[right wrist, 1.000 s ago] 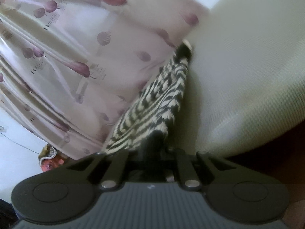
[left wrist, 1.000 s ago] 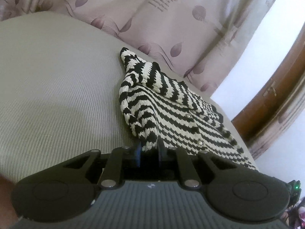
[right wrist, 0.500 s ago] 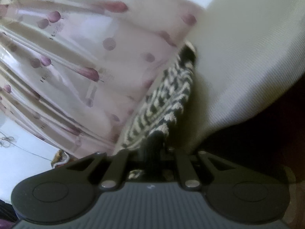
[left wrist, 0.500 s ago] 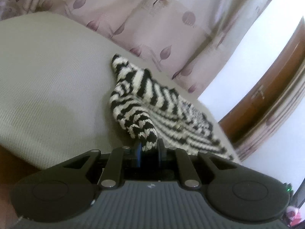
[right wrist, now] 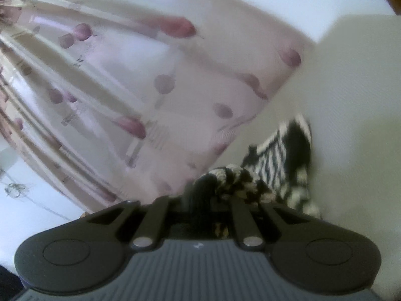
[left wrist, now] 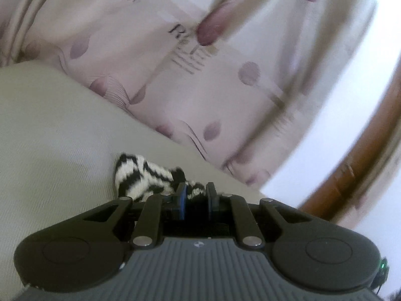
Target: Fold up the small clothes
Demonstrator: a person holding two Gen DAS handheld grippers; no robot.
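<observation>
Both grippers lifted, near level; jaws pinch striped knit garment [left wrist: 140, 175] bunched.

Most of the striped knit garment [left wrist: 140, 178] is hidden below and behind the left gripper [left wrist: 196, 195]; only a bunched end is seen ahead of its fingers. In the right wrist view the garment [right wrist: 280, 160] is motion-blurred, and its clamped part is masked by the right gripper [right wrist: 200, 193]. The curtain [left wrist: 200, 75] print is smeared, its lettering unreadable.
</observation>
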